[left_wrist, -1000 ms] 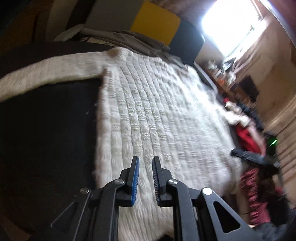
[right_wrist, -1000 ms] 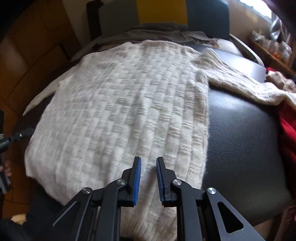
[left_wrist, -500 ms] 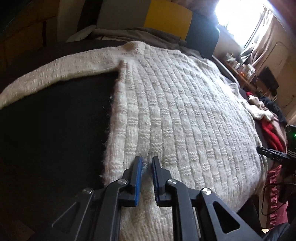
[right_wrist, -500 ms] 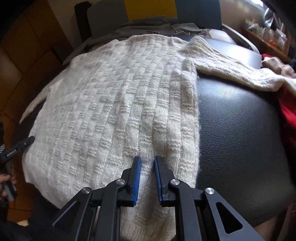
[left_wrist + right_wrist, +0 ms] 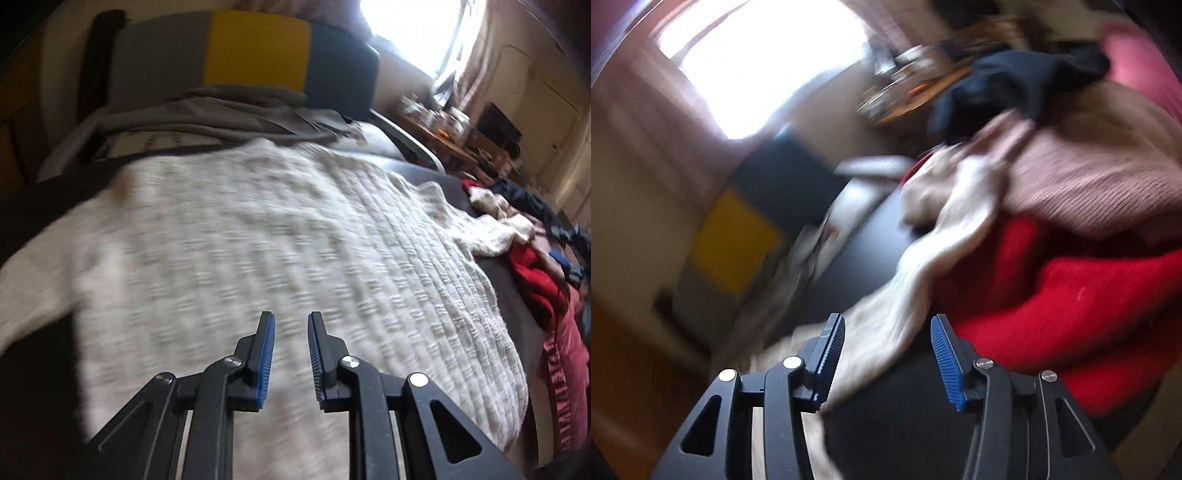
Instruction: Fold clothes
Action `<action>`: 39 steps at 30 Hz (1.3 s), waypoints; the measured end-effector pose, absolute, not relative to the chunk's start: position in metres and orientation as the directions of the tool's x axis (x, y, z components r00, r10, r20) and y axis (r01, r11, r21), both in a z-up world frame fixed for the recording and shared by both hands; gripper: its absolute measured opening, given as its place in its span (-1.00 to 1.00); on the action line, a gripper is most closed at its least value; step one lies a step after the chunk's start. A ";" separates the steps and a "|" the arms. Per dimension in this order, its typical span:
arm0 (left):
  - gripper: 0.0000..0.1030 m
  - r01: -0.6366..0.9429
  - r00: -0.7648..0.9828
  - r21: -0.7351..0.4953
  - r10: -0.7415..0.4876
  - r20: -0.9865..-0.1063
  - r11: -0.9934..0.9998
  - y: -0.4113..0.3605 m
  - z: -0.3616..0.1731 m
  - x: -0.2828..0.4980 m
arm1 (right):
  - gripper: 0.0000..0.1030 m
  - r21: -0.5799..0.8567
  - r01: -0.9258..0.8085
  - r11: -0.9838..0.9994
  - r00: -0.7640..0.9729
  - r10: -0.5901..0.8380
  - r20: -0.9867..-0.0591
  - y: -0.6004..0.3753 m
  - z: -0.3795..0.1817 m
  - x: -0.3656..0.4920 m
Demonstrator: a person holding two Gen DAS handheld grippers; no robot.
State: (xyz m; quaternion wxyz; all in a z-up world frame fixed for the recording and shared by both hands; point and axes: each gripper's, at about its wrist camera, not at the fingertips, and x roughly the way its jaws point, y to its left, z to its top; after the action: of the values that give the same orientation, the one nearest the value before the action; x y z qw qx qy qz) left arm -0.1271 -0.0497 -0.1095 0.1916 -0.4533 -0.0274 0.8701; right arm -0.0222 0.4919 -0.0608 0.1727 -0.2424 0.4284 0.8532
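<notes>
A cream knit sweater (image 5: 258, 240) lies spread flat on a black padded surface (image 5: 33, 387). My left gripper (image 5: 291, 321) hovers over the sweater's near middle. Its jaws are opening by a narrow gap and nothing is pinched between them. In the blurred, tilted right wrist view, the sweater's right sleeve (image 5: 923, 266) trails across the black surface (image 5: 864, 258) onto a heap of clothes. My right gripper (image 5: 888, 325) hangs above the sleeve's near part. Its jaws are opening wide, with the sleeve seen below the gap and the pads not pressing on it.
A red garment (image 5: 1052, 314), a pink knit (image 5: 1089, 177) and a dark garment (image 5: 1015, 77) are heaped at the right. Grey cloth (image 5: 221, 114) lies behind the sweater, before a grey, yellow and blue backrest (image 5: 255, 51). A cluttered shelf (image 5: 443, 122) stands under the window.
The left gripper slid from the sweater's left edge to over its middle and its jaws parted slightly. The right gripper swung right and rolled toward the sleeve and clothes heap, its jaws spreading wide.
</notes>
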 end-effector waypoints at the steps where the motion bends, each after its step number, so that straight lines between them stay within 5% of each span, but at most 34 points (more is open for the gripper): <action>1: -0.65 -0.320 -0.510 -0.216 0.360 -0.782 -0.923 -0.042 -0.112 -0.129 | -0.01 0.665 -0.522 -0.534 -0.821 0.103 -0.561 0.504 -0.066 -0.025; 15: -0.62 -0.349 -0.511 -0.172 0.341 -0.789 -0.921 -0.006 -0.121 -0.165 | -0.10 0.705 -0.620 -0.345 -0.782 0.203 -0.589 0.581 -0.121 -0.090; 18: -0.61 -0.349 -0.509 -0.173 0.342 -0.790 -0.921 -0.006 -0.121 -0.166 | -0.80 0.696 -0.625 -0.353 -0.778 0.206 -0.594 0.584 -0.128 -0.099; 19: -0.61 -0.350 -0.508 -0.174 0.342 -0.791 -0.921 -0.006 -0.122 -0.166 | -0.86 0.690 -0.628 -0.359 -0.775 0.209 -0.596 0.584 -0.129 -0.102; 31: -0.61 -0.327 -0.460 -0.235 0.371 -0.807 -0.915 0.002 -0.112 -0.185 | -0.88 0.572 -0.403 -0.714 -0.830 0.022 -0.557 0.508 -0.082 -0.167; 39: -0.61 -0.365 -0.462 -0.223 0.384 -0.800 -0.904 0.042 -0.096 -0.212 | -0.88 0.440 -0.197 -0.876 -0.777 -0.134 -0.615 0.409 -0.076 -0.211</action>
State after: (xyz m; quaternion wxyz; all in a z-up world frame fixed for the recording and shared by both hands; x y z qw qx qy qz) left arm -0.2117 0.0425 -0.0964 0.2189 -0.4704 -0.0100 0.8548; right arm -0.2107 0.4092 -0.0759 0.0174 -0.3331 0.2480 0.9095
